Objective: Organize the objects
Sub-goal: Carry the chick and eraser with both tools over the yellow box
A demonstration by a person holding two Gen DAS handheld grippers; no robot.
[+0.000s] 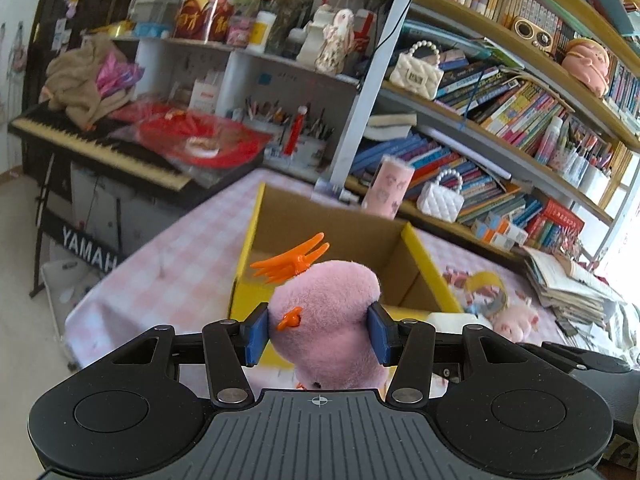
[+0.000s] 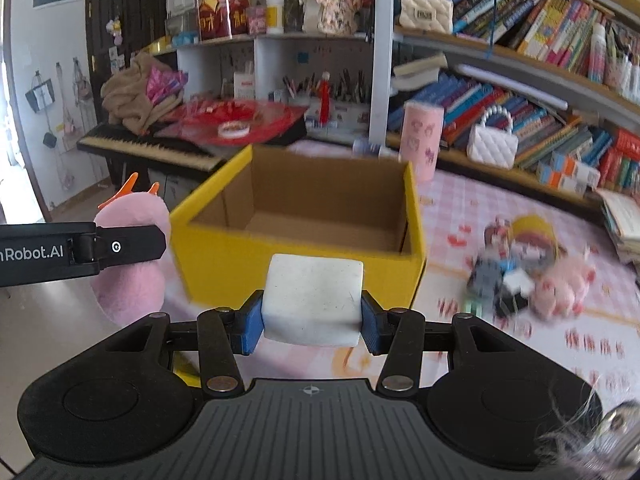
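My left gripper (image 1: 318, 334) is shut on a pink plush bird (image 1: 328, 308) with orange plastic feathers, held in front of the near side of a yellow cardboard box (image 1: 244, 256). My right gripper (image 2: 312, 322) is shut on a white squishy cube (image 2: 314, 300), just before the box's near wall (image 2: 304, 268). The box is open at the top and I see nothing inside it. In the right wrist view the left gripper (image 2: 120, 248) and the pink plush bird (image 2: 128, 280) appear at the left edge, beside the box.
The box stands on a table with a pink checked cloth (image 2: 500, 320). A pink pig plush (image 2: 560, 288), a yellow-hatted figure (image 2: 528, 236) and small toys lie right of the box. A pink cylinder (image 2: 422, 140) stands behind it. Bookshelves (image 1: 520, 120) rise behind, a keyboard (image 1: 100, 148) at left.
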